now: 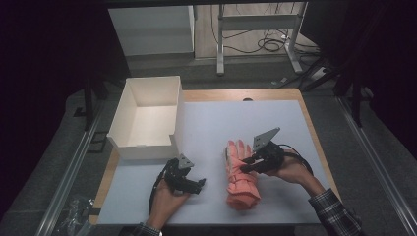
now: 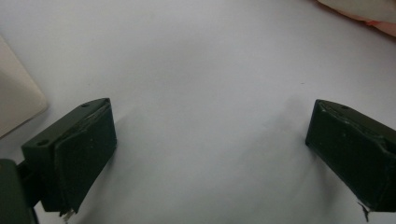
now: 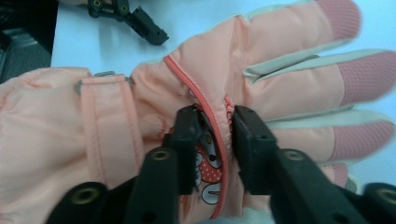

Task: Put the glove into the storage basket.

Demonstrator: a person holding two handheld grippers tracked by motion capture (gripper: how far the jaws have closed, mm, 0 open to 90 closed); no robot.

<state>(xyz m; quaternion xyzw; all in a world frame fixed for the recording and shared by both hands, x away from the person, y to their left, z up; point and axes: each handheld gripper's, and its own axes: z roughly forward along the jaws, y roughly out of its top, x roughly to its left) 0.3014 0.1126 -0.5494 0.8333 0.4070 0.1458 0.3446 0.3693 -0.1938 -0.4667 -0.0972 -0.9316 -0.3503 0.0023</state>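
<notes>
While right gripper (image 3: pixel 215 140) pinches glove (image 3: pixel 154 93) fold, left gripper (image 2: pixel 210 154) fingers wide, low over table (image 2: pixel 201 56).

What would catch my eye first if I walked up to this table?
Probably the pink glove lying near the table's front edge, with the right gripper pinching a fold of its fabric. To its left the left gripper hovers open over bare tabletop, and an empty white box sits at the far left.

High view overhead; 2 close gripper views, glove (image 3: pixel 196 93) shared
</notes>
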